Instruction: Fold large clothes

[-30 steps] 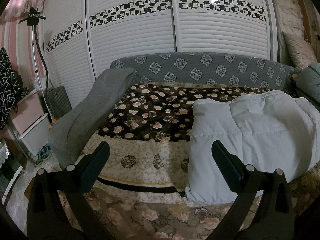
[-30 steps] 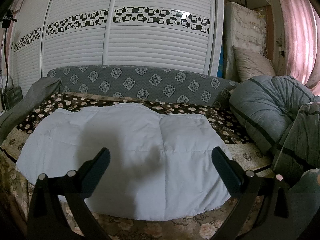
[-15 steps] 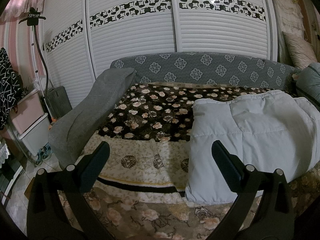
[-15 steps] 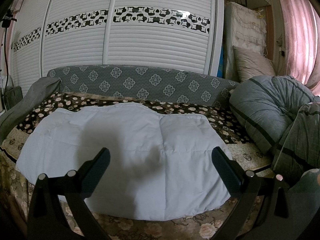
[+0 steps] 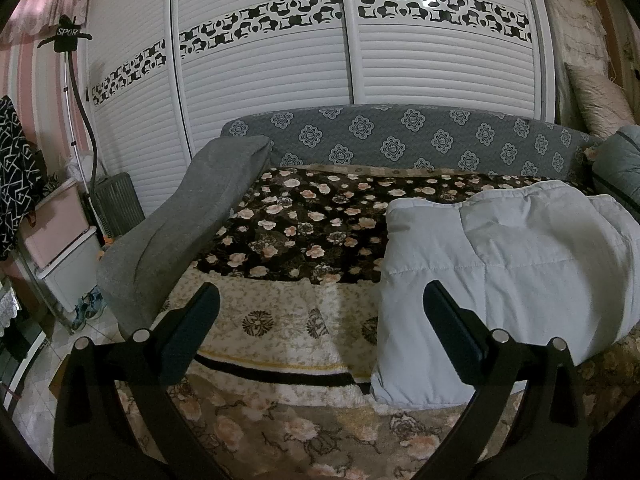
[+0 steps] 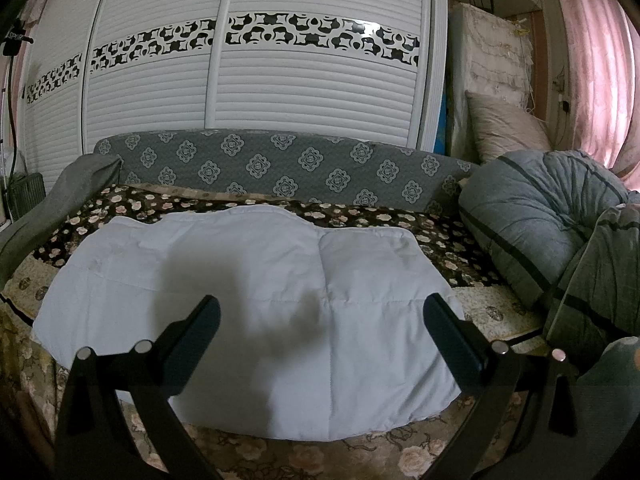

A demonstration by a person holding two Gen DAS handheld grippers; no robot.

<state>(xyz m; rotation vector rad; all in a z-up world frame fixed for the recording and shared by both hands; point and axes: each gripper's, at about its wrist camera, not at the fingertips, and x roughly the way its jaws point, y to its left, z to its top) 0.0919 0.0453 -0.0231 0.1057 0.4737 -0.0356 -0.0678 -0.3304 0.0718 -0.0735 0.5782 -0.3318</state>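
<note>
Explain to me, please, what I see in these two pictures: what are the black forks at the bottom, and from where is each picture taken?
No robot is here. A person holds one two-finger tool in each hand, and each tool carries a wide-angle camera that looks forward along its fingers. The black forks are those fingers.

One picture comes from the left gripper, the other from the right gripper. Both stand wide open and hold nothing.

Both look at a bed with a flowered blanket. On it lies a pale padded quilt, the large item to fold; it seems already folded over. The right view faces it directly; the left view sees its left end. A grey striped duvet is bunched at the right, with white wardrobe doors behind.
</note>
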